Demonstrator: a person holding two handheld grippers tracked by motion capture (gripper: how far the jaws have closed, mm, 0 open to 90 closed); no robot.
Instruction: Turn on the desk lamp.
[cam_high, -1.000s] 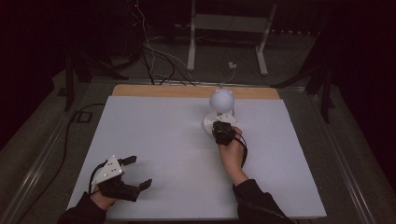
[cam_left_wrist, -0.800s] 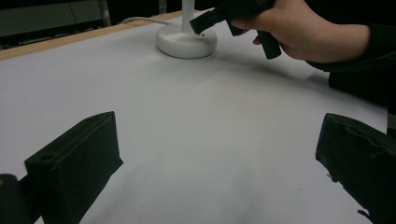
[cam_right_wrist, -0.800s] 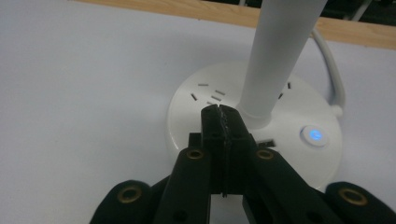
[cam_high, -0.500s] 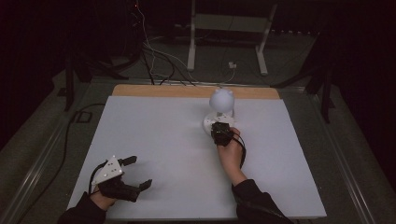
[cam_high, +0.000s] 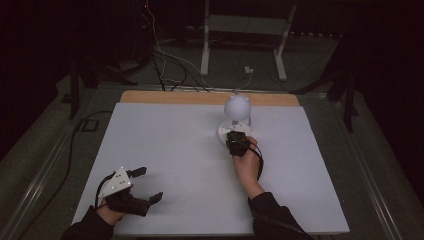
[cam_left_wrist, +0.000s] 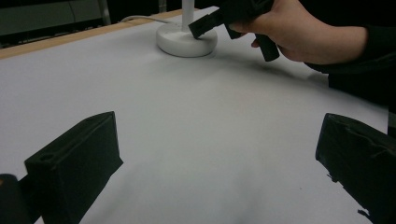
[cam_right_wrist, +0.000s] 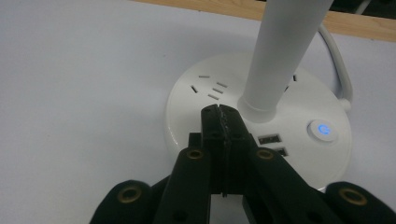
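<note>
Nothing has shifted since the earlier frames: both hands sit where they were, and the lamp (cam_high: 236, 112) has not budged. I see its round white base (cam_right_wrist: 261, 121) directly ahead of my right tongs (cam_right_wrist: 223, 112), whose jaws are pressed together with nothing between them, their tips resting on or just above the base's near edge, right beside the white stem (cam_right_wrist: 282, 51). A lit blue button (cam_right_wrist: 323, 129) glows to the right of the tips, with two small ports between it and them. In the high view, the right tongs (cam_high: 237, 141) meet the base below the lamp's rounded head. My left tongs (cam_high: 141, 184) lie well apart from the lamp, near my edge of the white desk (cam_high: 170, 145), jaws spread wide over bare surface. Beyond the lamp a wooden strip (cam_high: 165, 97) borders the desk.
</note>
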